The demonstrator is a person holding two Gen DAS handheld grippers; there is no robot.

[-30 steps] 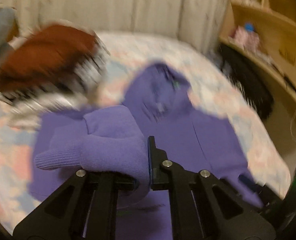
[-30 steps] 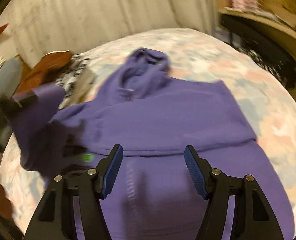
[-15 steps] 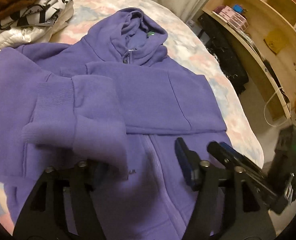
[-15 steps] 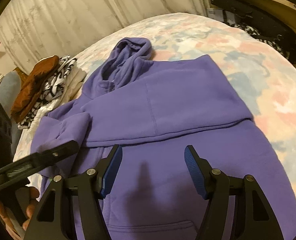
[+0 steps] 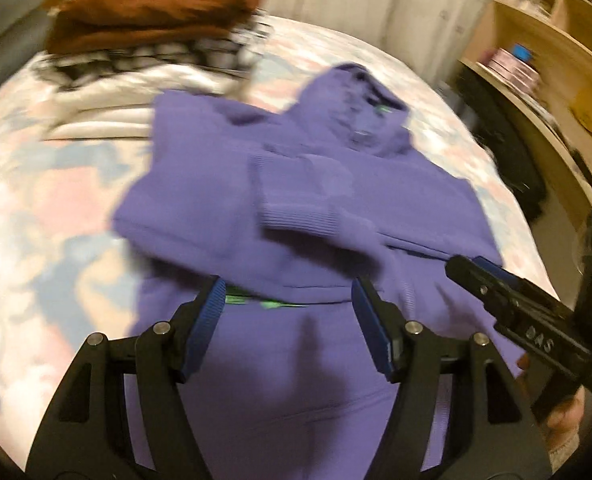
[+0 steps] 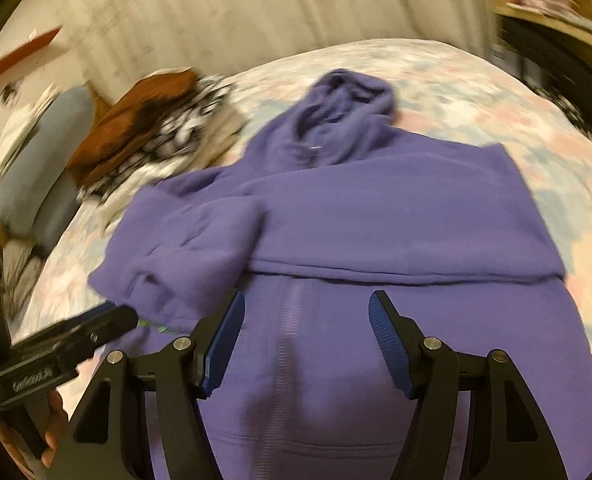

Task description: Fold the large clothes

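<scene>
left wrist view: a second ago clamped on the purple cuff, lifted above the chest; half a second ago already parted, cuff dropped on the folded sleeve. now left gripper open at a middling width, blue pads bare, nothing between them, nothing touched. hovering over the lower front of the purple hoodie. hoodie spread on the floral bed, hood toward the far edge, both sleeves folded across the chest, left cuff lying flat on top. stack of folded clothes near the far left corner of the bed, just beside the hoodie's shoulder. right gripper entering from the right edge, over the hoodie's right side. wooden shelves off the bed's right edge. much motion blur.

right wrist view: compared with a second ago, left sleeve no longer held up at the left, now lying folded on the chest; jaw spread unchanged. right gripper open at a middling width, empty, pads clear of the cloth, hovering above the zip line on the lower front of the hoodie. left gripper coming in from the left edge, tip just beside the folded cuff; contact hard to tell. clothes stack by the far left corner, curtain beyond the far edge.
</scene>
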